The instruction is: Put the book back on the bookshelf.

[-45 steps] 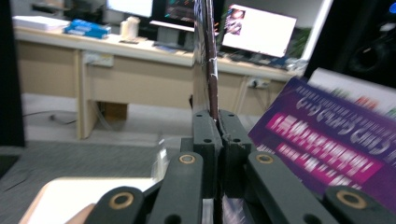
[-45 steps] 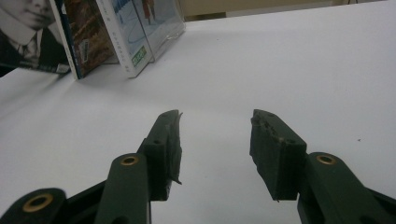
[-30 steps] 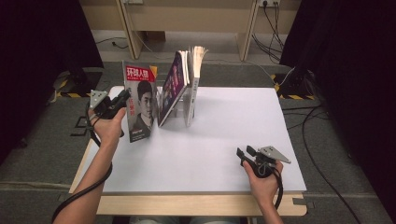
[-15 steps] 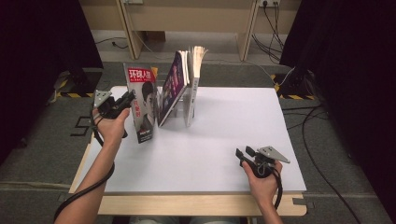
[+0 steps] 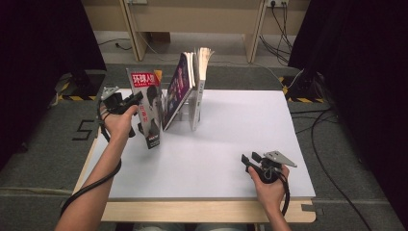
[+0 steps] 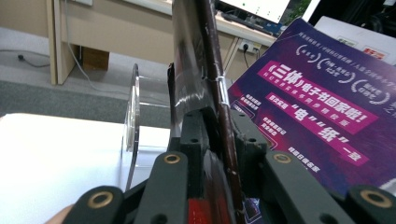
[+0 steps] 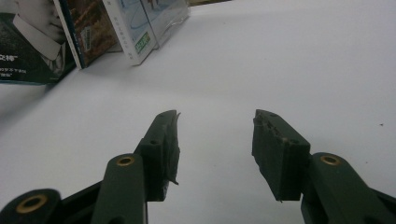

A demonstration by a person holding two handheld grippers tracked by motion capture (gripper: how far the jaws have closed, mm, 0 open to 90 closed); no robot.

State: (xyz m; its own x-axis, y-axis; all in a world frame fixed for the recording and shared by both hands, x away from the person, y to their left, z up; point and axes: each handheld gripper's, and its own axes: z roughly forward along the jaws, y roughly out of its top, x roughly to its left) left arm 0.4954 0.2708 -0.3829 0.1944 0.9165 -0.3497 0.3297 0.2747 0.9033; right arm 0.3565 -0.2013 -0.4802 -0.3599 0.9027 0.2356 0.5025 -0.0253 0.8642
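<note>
1. A magazine (image 5: 148, 109) with a portrait cover is seen standing on its lower edge at the left of the white table (image 5: 240, 144), tilted and leaning toward the clear rack (image 5: 190, 108) that carries a purple-covered magazine (image 5: 174, 89) and a thicker book (image 5: 201, 72).
2. The left gripper (image 5: 134, 100) is placed at the magazine's near edge, about halfway up. In the left gripper view the glossy edge (image 6: 205, 70) is seen running up between the jaws, which have just been opening; whether the pads still press on it cannot be told.
3. The right gripper (image 5: 249, 161) is rested on the bare table near the front right, its jaws spread wide with nothing between them.
4. The magazine is judged to be light, thin and floppy: a sag or bend is to be expected when it is gripped at one edge only.
5. The cover looks glossy, so slipping is likely under a loose grip.
6. The stapled spine is judged the stiffest place to be gripped, near mid-height, so that the pages are kept together and tipping is limited.
</note>
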